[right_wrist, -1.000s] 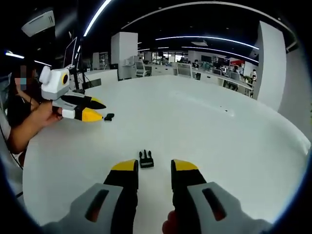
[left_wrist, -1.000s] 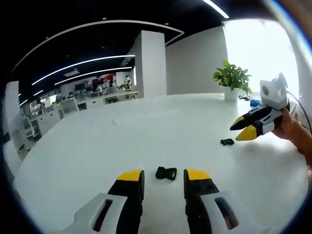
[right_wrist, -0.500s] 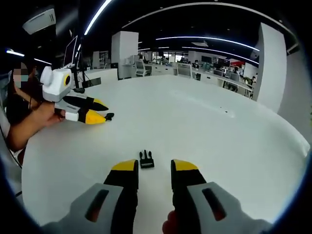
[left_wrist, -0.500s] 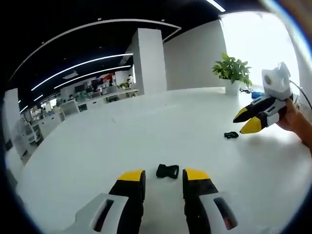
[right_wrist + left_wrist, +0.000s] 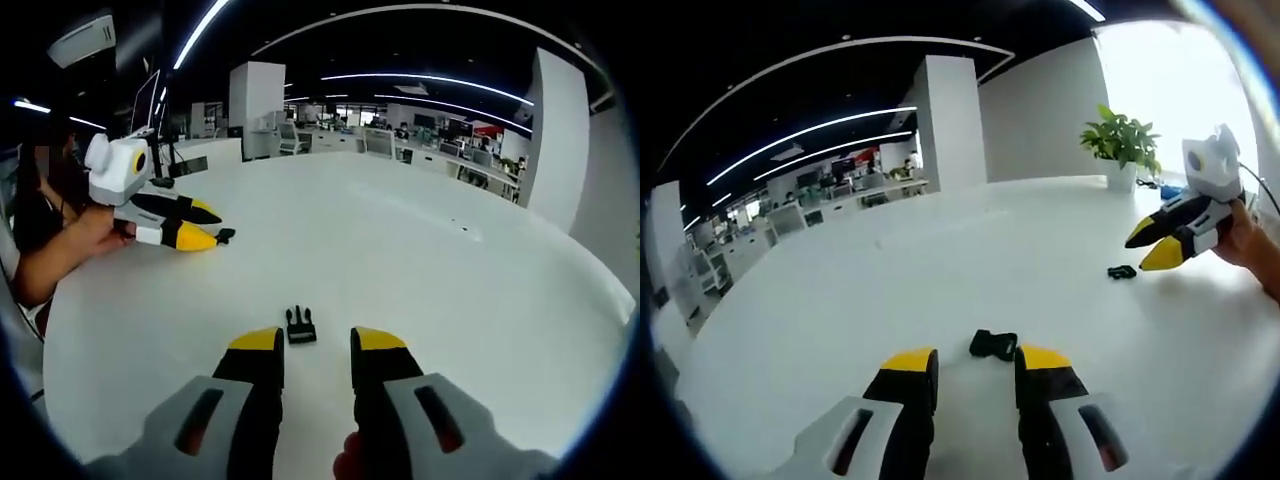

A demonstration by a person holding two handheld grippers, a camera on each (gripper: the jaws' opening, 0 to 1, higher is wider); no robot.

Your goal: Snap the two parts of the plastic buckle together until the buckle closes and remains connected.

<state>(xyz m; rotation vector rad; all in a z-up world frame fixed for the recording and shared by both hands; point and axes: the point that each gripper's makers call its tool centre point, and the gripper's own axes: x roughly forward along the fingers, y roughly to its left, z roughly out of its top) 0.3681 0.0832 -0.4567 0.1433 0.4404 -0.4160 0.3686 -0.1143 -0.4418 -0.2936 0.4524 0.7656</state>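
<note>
On white round tabletop [image 5: 840, 300], two black plastic buckle halves lie well apart. Socket half [image 5: 993, 345] sits just beyond left gripper [image 5: 976, 366], jaws spread, nothing held; vs. half a sec ago it shows nearer the right jaw, so the aim has drifted. Pronged half [image 5: 299, 326] lies just ahead of right gripper [image 5: 315, 352], also parted, empty; view unchanged. No grasp yet. Pronged half's long axis runs near-to-far, prongs pointing far; socket half's runs left-right, opening direction unclear.
</note>
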